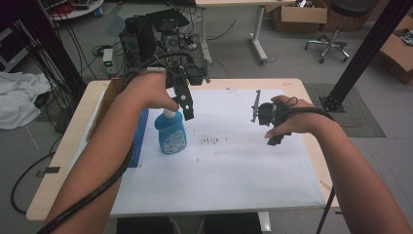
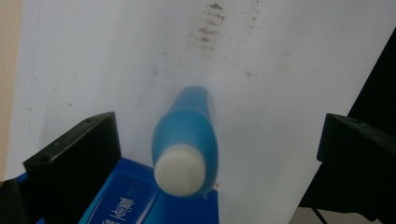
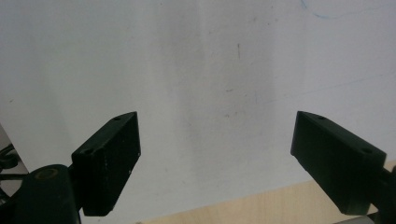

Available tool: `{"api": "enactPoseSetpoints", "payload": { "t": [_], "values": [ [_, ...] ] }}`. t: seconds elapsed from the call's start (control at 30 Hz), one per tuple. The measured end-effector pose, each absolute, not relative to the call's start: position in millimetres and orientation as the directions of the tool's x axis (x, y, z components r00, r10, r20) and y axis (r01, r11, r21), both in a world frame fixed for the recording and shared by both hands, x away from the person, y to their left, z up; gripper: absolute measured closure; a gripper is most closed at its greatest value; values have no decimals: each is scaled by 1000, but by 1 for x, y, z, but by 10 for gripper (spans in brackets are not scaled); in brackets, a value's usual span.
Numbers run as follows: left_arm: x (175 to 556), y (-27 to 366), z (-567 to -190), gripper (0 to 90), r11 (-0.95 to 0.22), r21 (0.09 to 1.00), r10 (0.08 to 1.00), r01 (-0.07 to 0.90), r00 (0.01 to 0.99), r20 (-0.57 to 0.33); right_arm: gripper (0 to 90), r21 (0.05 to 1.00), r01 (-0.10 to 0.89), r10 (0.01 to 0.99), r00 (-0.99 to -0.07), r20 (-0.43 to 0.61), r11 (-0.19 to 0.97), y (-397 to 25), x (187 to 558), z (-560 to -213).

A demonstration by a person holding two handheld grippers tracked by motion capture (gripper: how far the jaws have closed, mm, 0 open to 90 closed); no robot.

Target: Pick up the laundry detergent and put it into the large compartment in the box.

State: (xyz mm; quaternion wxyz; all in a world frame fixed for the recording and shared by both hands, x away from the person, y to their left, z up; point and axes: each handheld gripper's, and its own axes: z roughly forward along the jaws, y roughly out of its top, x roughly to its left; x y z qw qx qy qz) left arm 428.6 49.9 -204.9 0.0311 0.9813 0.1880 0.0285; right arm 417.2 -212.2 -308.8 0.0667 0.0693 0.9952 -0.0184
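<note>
Two grippers up over the table, one per hand, forearms coming in from the near edge. Left gripper [image 1: 186, 105] is held high, wrist bent so it points down, w/ its tip right by the white cap of the blue bottle [image 1: 171, 132]. Left gripper view: jaws spread wide, the bottle [image 2: 187, 140] seen from above betw. them, cap roughly centred, gaps on both sides, so nothing gripped. Bottle stands upright on the white sheet [image 1: 234, 170], toward the sheet's left side. Just left of the bottle is a blue box [image 1: 140, 139], running along the sheet's left edge; in the left gripper view the box [image 2: 126, 203] sits right under the left jaw, so that side is tight. Behind it, a cardboard box [image 1: 108, 97] at the table's far-left corner.

Right gripper [image 1: 275, 124] is well apart from the bottle, over the sheet's right part, hand wrapped around it from the right, pointing down. Right gripper view: jaws wide open over bare white sheet, holding nothing; wood table edge [image 3: 261, 205] shows just below the jaws.

Dark smudges [image 1: 210, 141] mark the sheet betw. the two grippers. Middle and near half of the sheet lie bare, lots of room there.
</note>
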Motion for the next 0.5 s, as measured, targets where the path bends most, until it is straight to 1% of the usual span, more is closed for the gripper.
{"api": "enactPoseSetpoints", "payload": {
  "t": [0.13, 0.3, 0.47, 0.5],
  "values": [
    [428, 59, -206, 1, -919, 71, 392, 388, 919, 44, 160, -18, 134, 130, -982, -137, 991, -209, 418, -308],
    [429, 69, -209, 2, -906, 65, 420, 417, 907, 30, 159, -30, 121, 115, -984, -136, 992, -207, 419, -310],
    [429, 74, -211, 1, -900, 54, 434, 432, 901, 28, 160, -20, 118, 114, -984, -136, 993, -204, 419, -311],
    [428, 75, -212, 1, -898, 64, 438, 435, 899, 27, 160, -20, 119, 115, -984, -136, 993, -204, 419, -311]
  ]
}}
